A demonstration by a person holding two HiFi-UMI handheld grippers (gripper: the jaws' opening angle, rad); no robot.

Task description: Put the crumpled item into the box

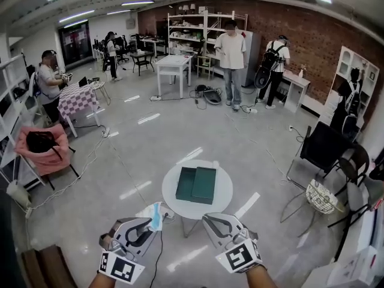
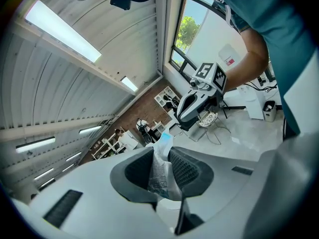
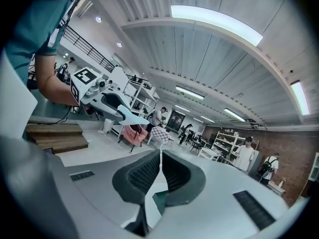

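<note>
One crinkly plastic wrapper [image 2: 159, 173] in left gripper [image 2: 162, 154]; rectangular green box [image 1: 196, 183].

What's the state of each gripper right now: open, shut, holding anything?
Left gripper: closed on the crumpled plastic wrapper.
Right gripper: closed, nothing between its jaws.

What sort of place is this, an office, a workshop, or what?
Probably an open lab or studio workspace: a brick wall, white shelving against it, scattered work tables, and cables trailing across the floor.
</note>
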